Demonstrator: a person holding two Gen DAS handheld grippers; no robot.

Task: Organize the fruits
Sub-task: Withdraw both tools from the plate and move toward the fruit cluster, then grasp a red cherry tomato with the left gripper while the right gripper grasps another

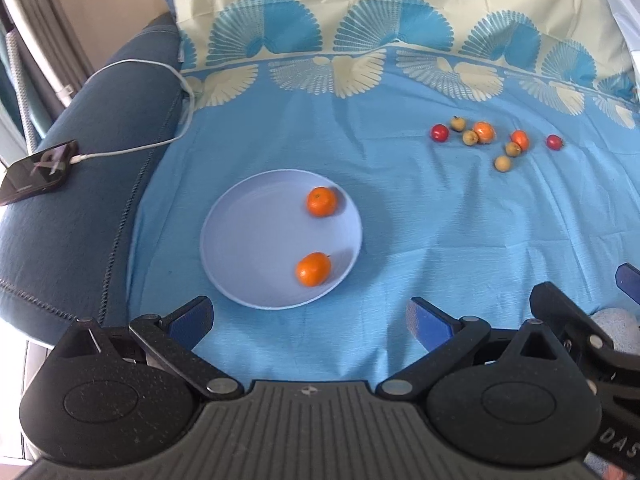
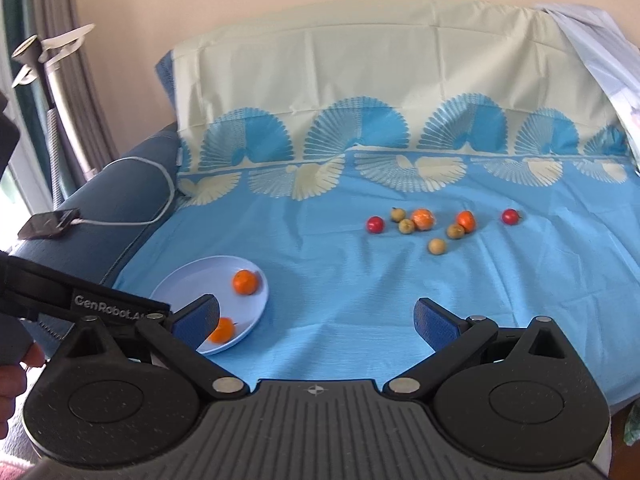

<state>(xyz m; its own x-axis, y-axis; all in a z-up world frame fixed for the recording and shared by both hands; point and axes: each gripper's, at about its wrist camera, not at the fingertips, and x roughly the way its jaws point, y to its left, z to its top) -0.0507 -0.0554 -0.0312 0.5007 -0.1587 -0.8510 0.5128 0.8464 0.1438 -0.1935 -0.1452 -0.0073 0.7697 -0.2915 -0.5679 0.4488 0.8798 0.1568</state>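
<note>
With two oranges on the plate [image 1: 256,280], both grippers [image 1: 310,320] [image 2: 316,318], fingers apart and empty, next need the orange [image 2: 423,218] beyond it.

**Two oranges on the plate, the rest still loose on the cloth**

The left gripper [image 1: 310,318] hangs with its blue-padded fingers spread wide and nothing between them, just short of the pale blue plate [image 1: 240,240]. Two oranges [image 1: 321,201] lie apart on the plate's right half. Farther off to the right, a loose cluster of small fruits [image 1: 496,142], red, orange and yellow-green, rests on the blue patterned cloth [image 1: 440,240]. A phone [image 1: 38,176] with a white cable [image 1: 132,148] lies on the sofa arm at left.
</note>
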